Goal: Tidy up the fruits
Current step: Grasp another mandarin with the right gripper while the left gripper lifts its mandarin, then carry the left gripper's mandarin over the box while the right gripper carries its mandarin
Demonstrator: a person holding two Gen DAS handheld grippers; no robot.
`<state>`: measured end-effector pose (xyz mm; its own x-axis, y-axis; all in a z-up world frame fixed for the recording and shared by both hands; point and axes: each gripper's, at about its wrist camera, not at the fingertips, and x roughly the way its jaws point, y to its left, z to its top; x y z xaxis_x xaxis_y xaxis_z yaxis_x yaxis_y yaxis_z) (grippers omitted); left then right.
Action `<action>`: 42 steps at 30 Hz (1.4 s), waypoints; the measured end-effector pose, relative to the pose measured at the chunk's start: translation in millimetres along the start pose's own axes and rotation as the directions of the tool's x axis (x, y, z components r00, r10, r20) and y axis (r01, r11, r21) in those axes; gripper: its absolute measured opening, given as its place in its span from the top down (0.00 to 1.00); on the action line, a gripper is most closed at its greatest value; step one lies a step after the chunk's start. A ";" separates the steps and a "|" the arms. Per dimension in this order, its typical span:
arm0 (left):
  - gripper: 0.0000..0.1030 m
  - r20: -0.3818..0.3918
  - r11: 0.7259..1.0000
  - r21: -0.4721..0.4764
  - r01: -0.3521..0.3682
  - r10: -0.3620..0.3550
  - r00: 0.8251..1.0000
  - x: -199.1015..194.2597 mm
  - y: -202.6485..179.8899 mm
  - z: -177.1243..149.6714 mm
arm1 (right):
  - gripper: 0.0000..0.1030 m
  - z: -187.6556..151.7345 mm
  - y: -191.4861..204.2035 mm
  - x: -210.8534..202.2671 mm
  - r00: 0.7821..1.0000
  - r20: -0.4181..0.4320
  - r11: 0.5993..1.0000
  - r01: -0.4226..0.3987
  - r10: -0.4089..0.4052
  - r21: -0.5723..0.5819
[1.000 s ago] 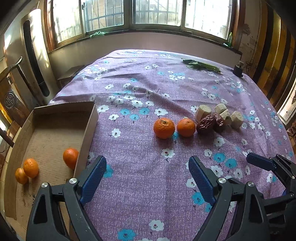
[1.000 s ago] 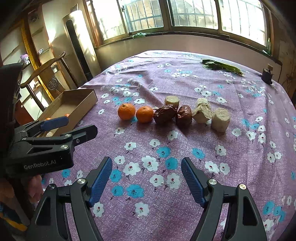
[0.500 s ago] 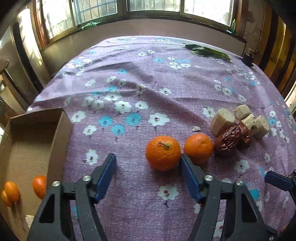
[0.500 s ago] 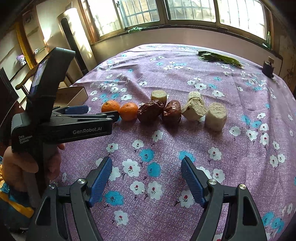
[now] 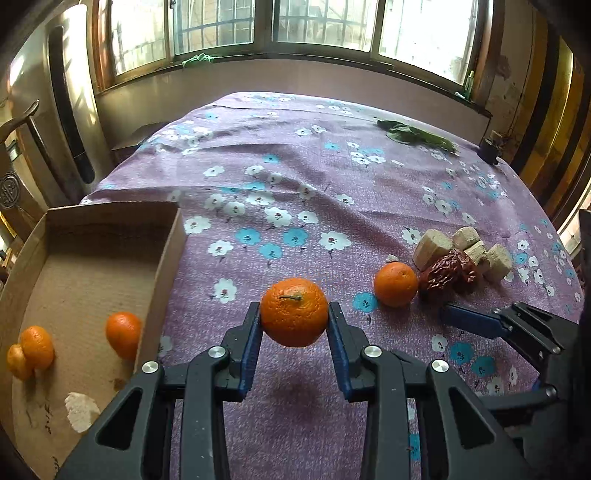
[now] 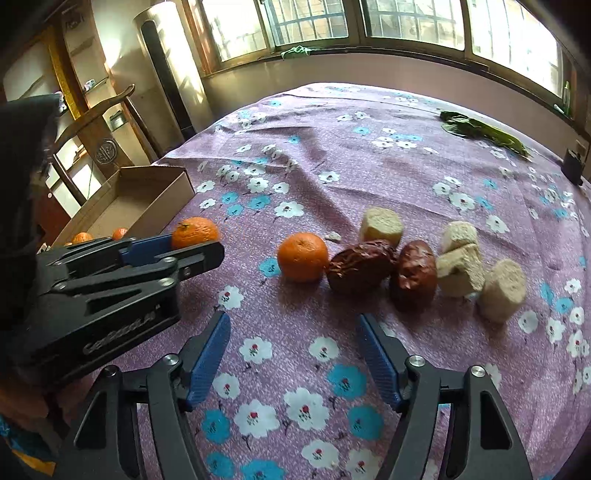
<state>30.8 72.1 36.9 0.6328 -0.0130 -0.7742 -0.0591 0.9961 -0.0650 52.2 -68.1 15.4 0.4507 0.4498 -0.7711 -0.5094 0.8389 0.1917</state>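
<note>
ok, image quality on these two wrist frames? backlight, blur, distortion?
Left wrist: windows blown out, strong barrel bend at the edges, held orange sharp, its shadow soft on the tablecloth. Right wrist: same backlight, corners vignetted, left gripper body slightly smeared, its lettering unreadable; dates crisp.

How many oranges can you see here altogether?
5. Three lie in the cardboard box: one near its wall, two touching. One sits in the left gripper; one lies on the tablecloth beside the dates.
</note>
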 end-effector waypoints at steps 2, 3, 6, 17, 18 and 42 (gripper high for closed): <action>0.68 0.000 1.000 -0.014 0.000 0.000 1.000 -6.4 8.1 -3.5 | 0.33 5.8 3.7 9.2 1.000 0.000 1.000 0.013 -0.013 -0.010; 0.68 0.004 1.000 -0.025 -0.001 0.001 1.000 -9.2 12.0 -4.1 | 0.34 8.3 4.4 13.5 1.000 0.001 0.999 0.029 -0.029 -0.012; 0.68 0.006 1.000 -0.030 -0.002 0.002 1.000 -16.0 19.0 -7.6 | 0.36 18.8 7.9 23.1 0.997 0.016 0.997 0.077 -0.076 -0.031; 0.68 0.031 0.999 -0.042 -0.015 0.017 0.999 -35.0 31.5 -17.4 | 0.65 28.0 6.3 26.2 0.992 0.027 0.992 0.124 -0.123 -0.031; 0.68 0.038 0.999 -0.041 -0.020 0.021 0.999 -38.0 31.7 -18.4 | 0.65 24.5 8.2 20.3 0.992 0.038 0.993 0.119 -0.118 -0.027; 0.68 0.141 0.989 -0.035 -0.144 0.147 0.979 -104.5 68.0 -59.2 | 0.65 -20.6 98.4 -59.1 0.992 0.123 0.994 0.032 -0.019 -0.103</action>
<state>-85.1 136.0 76.1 0.7200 0.1463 -0.6784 -0.1765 0.9840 0.0249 -39.6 -18.5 67.3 0.5471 0.4683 -0.6938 -0.5675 0.8168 0.1038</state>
